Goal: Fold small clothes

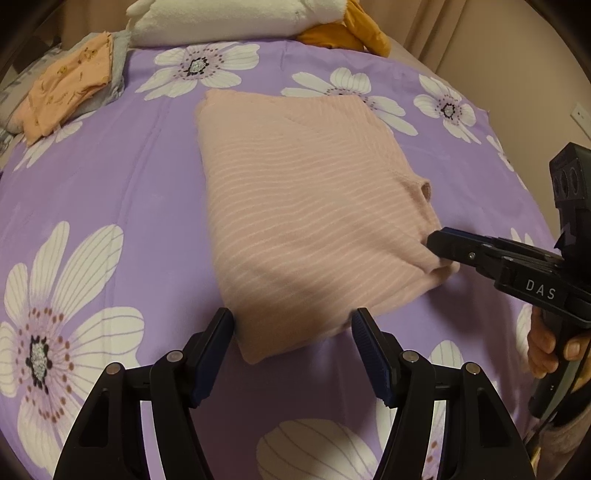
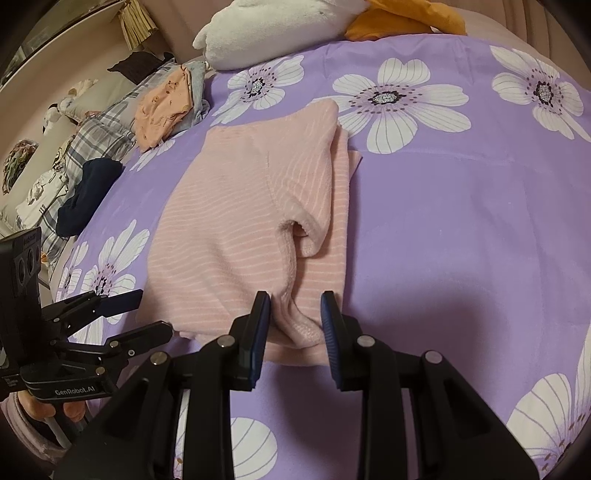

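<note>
Your pink striped top (image 1: pixel 295 206) lies mid-bed on the purple floral bedspread (image 1: pixel 122 206), already part folded: sides look turned in, 1 sleeve cuff (image 2: pixel 308 236) lies on top of the body, shape is roughly a rectangle. Left tongs (image 1: pixel 291 332) stand wide, nothing between them, hovering just at the near corner of the top at 6 o'clock in the left wrist view. Right tongs (image 2: pixel 293 314) straddle a bunched bit of the hem at 6 o'clock in the right wrist view; jaws narrow-ish but with a gap, fabric touching at least the left pad, so you're about to pinch or just letting go, can't tell which. My guess: 1 more fold left, hem up toward the collar, then move it to the stack. A folded orange printed piece (image 1: pixel 66 88) on grey sits at 10 o'clock, looks done. White plush (image 2: pixel 273 29) and an orange-yellow cloth (image 2: pixel 402 18) at 12 o'clock, untouched.
</note>
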A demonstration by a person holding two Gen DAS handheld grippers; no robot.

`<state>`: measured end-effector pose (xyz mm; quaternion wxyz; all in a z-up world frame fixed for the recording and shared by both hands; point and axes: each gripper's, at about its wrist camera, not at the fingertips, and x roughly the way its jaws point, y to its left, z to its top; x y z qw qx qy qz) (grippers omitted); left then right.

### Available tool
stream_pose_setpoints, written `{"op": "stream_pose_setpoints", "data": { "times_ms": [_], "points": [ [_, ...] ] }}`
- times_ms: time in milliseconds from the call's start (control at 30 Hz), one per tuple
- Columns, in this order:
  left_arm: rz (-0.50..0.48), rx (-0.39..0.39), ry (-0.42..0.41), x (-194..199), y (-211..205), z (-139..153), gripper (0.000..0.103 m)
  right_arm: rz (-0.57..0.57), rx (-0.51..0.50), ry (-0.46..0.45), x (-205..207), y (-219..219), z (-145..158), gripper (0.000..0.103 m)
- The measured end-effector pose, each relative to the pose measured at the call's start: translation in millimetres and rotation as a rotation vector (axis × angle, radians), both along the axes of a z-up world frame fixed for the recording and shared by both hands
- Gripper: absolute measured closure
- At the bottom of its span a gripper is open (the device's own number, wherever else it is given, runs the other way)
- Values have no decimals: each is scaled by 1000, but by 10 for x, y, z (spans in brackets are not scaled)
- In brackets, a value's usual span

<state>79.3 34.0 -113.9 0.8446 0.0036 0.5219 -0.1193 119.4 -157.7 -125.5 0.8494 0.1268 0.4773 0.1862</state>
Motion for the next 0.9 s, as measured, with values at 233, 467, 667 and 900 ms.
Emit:
{"op": "stream_pose_setpoints", "data": {
  "times_ms": [233, 467, 667, 900],
  "points": [
    [11, -5, -28, -52, 8, 123, 37, -3, 3, -23, -127, 1, 108, 74],
    [22, 9, -65, -118, 11, 254, 37, 8, 17, -50, -280, 21, 240, 74],
    [25, 18, -91, -179, 12, 345, 37, 22, 6, -70, -391, 91, 338, 74],
    [30, 24, -127, -286, 16, 487, 37, 32, -2, -101, -506, 134, 484, 74]
  ]
}}
